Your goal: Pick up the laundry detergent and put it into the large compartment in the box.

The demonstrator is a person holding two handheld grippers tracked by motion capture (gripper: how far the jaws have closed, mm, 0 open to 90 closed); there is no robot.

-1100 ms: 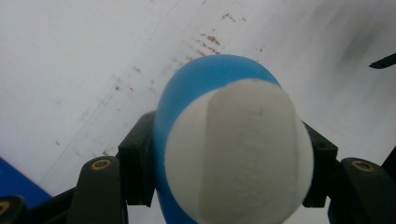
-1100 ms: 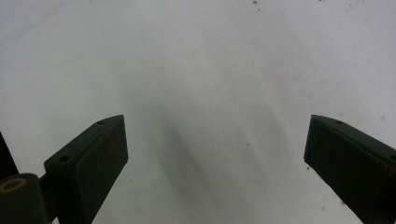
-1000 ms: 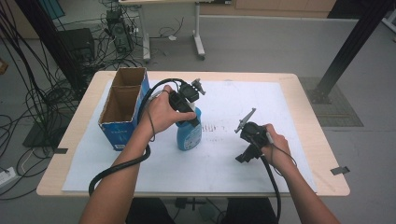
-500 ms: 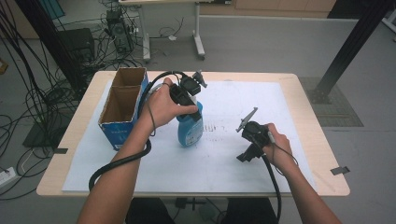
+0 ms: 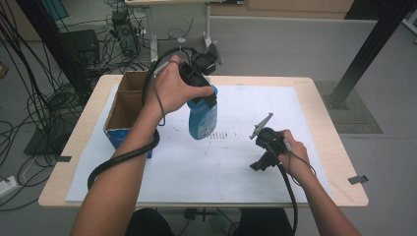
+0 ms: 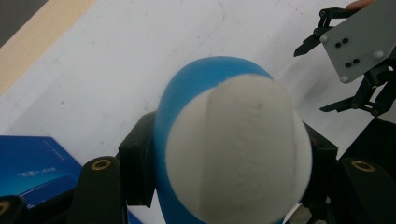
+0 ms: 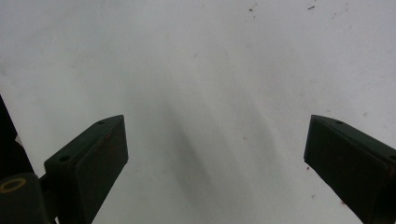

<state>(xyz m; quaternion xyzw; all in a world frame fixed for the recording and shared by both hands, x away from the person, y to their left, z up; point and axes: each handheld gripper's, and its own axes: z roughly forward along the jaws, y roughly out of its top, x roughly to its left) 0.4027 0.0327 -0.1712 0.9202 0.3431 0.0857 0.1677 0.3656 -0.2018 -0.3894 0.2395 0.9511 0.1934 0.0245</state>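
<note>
A blue bottle (image 5: 202,120) with a white base (image 6: 233,149) hangs in the air over the white paper sheet (image 5: 196,167), base tilted toward the near side. My left gripper (image 5: 206,98) is shut on it near its upper end, and its black jaws press both flanks in the left gripper view (image 6: 229,179). My right gripper (image 5: 254,150) rests low over the paper at the right, open, with nothing between its jaws. In the right gripper view (image 7: 215,158) the wide-apart jaws frame bare white paper. The right gripper (image 6: 345,60) is also seen from the left gripper view.
An open cardboard box (image 5: 125,110) with blue sides (image 6: 32,163) stands at the table's left. The wooden table (image 5: 334,147) extends past the paper. Cables and equipment lie on the floor beyond the far left edge.
My left gripper has lifted the blue bottle off the paper and carried it higher and slightly farther away. The right gripper has barely moved.
</note>
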